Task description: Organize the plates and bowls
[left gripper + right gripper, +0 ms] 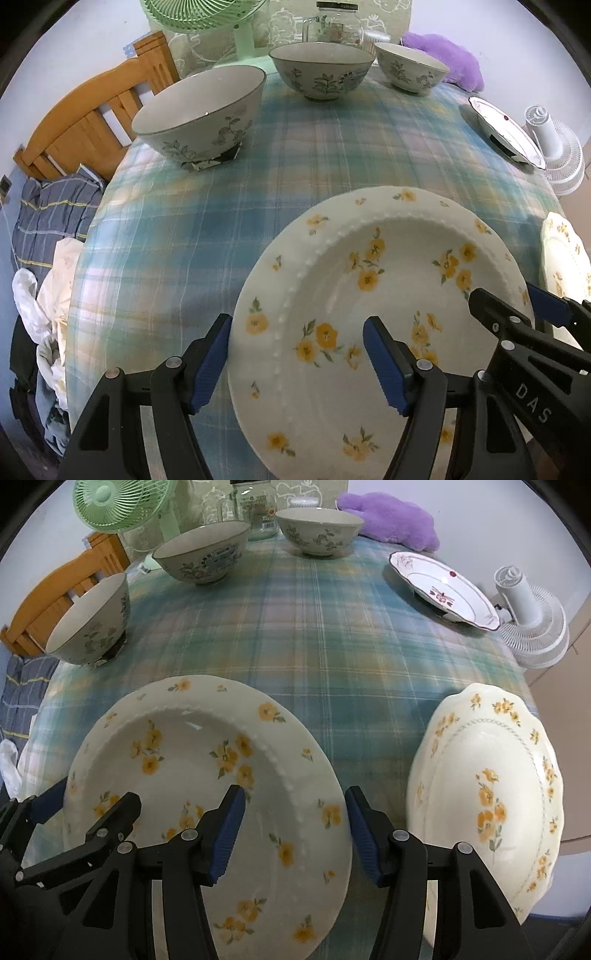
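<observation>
A white plate with yellow flowers [384,291] [207,760] lies near the front of the plaid table. My left gripper [299,354] is open, its jaws straddling the plate's left rim. My right gripper [295,830] is open, straddling the plate's right rim; it also shows in the left wrist view [517,310]. A second cream plate with yellow flowers [487,797] lies at the front right. A white plate with red pattern [443,587] lies at the far right. Three floral bowls stand along the back: left [199,110], middle [321,68], right [410,66].
A green fan [207,14] and a glass jar [332,22] stand behind the bowls. A purple plush [388,513] lies at the back right. A white fan [532,624] sits beyond the table's right edge. A wooden chair [85,122] and bedding are at the left.
</observation>
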Tool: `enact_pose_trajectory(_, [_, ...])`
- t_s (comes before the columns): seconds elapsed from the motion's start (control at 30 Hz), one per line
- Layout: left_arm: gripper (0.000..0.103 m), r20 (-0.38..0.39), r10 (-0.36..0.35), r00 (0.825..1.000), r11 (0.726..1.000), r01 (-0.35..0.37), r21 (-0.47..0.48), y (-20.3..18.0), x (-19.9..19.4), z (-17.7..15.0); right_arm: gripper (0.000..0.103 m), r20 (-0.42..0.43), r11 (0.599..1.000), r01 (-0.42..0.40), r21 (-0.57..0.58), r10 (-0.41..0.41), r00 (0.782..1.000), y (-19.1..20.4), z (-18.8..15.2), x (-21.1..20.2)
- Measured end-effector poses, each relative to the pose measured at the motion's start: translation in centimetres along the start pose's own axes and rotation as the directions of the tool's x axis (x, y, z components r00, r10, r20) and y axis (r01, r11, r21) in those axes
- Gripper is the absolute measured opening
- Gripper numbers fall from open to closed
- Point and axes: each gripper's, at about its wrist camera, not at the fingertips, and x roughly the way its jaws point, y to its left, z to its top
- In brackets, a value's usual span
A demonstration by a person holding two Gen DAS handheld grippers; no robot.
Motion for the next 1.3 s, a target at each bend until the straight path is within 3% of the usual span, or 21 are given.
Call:
enact_pose_trajectory(0.13, [0.075,-0.028,-0.009,1.0,1.0,0.009,0.006,0.0,0.4,-0.7,0.06,-0.024,1.0,0.01,-0.013,-0.011,1.0,0.0,-0.5,-0.1])
enact_pose_trajectory(0.73, [0.073,0.016,-0.019,1.0,0.997,0.018,0.079,0.4,-0.8,-0.5,0.059,-0.025,0.999,0.052,-0.006,-0.052,0.998,0.7,-1.4,-0.6])
enact_pose_trajectory(1.3, [0.072,0.1,-0.093,0.991,0.991,0.082,0.11,-0.2,-5.4,-0.3,0.059,0.075,0.99,0.13,0.054,-0.134,0.988,0.3,-1.8,-6.6])
